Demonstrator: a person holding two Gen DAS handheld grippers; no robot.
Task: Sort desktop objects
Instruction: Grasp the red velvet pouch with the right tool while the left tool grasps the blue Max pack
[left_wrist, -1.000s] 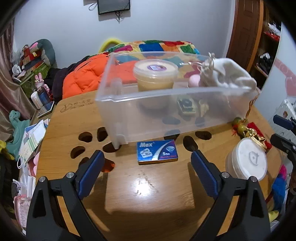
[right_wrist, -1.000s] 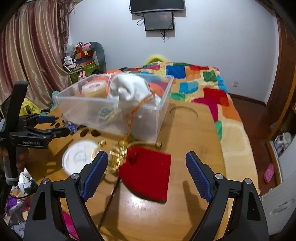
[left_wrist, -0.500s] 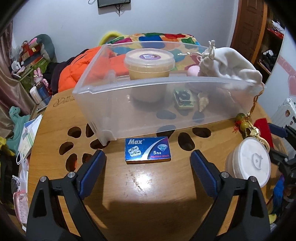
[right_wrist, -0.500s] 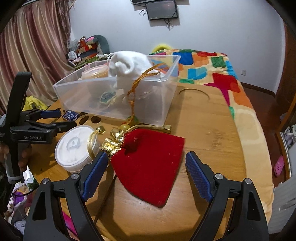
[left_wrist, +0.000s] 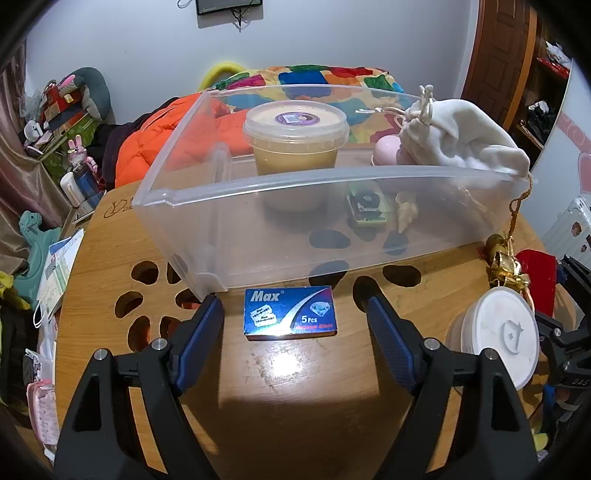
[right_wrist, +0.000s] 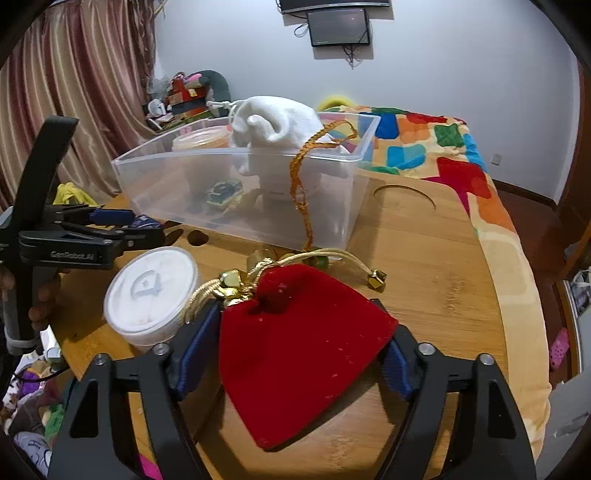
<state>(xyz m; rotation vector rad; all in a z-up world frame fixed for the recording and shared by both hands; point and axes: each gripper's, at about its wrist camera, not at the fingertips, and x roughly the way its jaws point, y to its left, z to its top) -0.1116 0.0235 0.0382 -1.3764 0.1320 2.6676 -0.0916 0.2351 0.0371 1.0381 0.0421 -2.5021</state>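
A clear plastic bin (left_wrist: 240, 221) stands on the round wooden table (left_wrist: 295, 387). It holds a lidded tub (left_wrist: 295, 140), a white drawstring bag (left_wrist: 458, 144) and small items. A blue "Max" razor-blade box (left_wrist: 290, 312) lies in front of the bin, between the open fingers of my left gripper (left_wrist: 295, 321). In the right wrist view a red velvet pouch (right_wrist: 303, 350) with gold cords lies flat between the open fingers of my right gripper (right_wrist: 291, 354). The bin also shows there (right_wrist: 177, 184).
A white lidded round jar (left_wrist: 498, 336) sits at the table's right edge, beside the pouch; it also shows in the right wrist view (right_wrist: 151, 291). The tabletop has paw-shaped cutouts (left_wrist: 147, 291). A bed with a colourful quilt (right_wrist: 424, 147) lies behind the table.
Both grippers moved forward and down. The blue box now lies between my left fingers, and the red pouch now lies between my right fingers. Nothing is gripped.
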